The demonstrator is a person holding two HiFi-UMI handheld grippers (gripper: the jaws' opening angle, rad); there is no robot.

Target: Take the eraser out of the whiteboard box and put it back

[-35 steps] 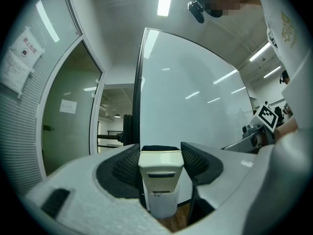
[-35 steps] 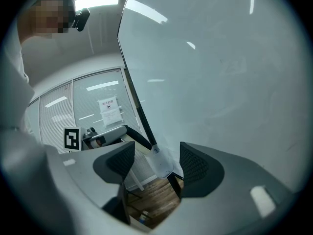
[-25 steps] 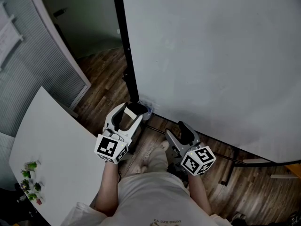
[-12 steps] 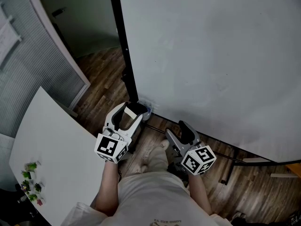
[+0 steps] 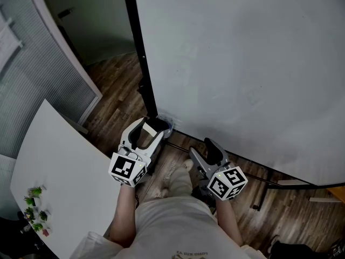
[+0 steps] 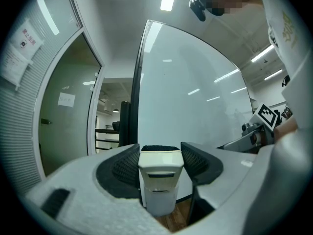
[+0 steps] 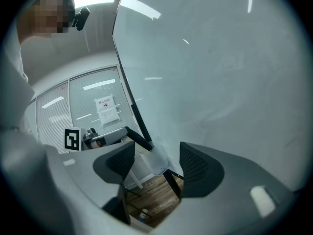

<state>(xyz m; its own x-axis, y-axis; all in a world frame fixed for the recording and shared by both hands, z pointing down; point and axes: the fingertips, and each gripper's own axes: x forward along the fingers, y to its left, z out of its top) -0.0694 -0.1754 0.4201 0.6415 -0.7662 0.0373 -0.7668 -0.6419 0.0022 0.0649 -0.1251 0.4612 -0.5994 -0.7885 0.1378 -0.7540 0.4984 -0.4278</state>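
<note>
Your left tongs (image 6: 160, 153) were clamped on the eraser (image 6: 159, 190), at the lower centre of the left gripper view, near the whiteboard box (image 5: 168, 126). Your right tongs (image 7: 157, 155) stood apart and empty. The eraser appeared light, with a stiff plastic shell. Grip its hard side walls, not the felt.

1. Left hand-held gripper (image 5: 149, 128): pale grey shell, rounded jaws, black dimpled pads (image 6: 198, 161).
2. Right hand-held gripper (image 5: 204, 151): grey shell, the same black pads.
3. Left cube (image 5: 128, 169) and right cube (image 5: 227, 183): white, with black square markers.
4. The person wears a pale shirt (image 5: 172, 225) with small dark print.
</note>
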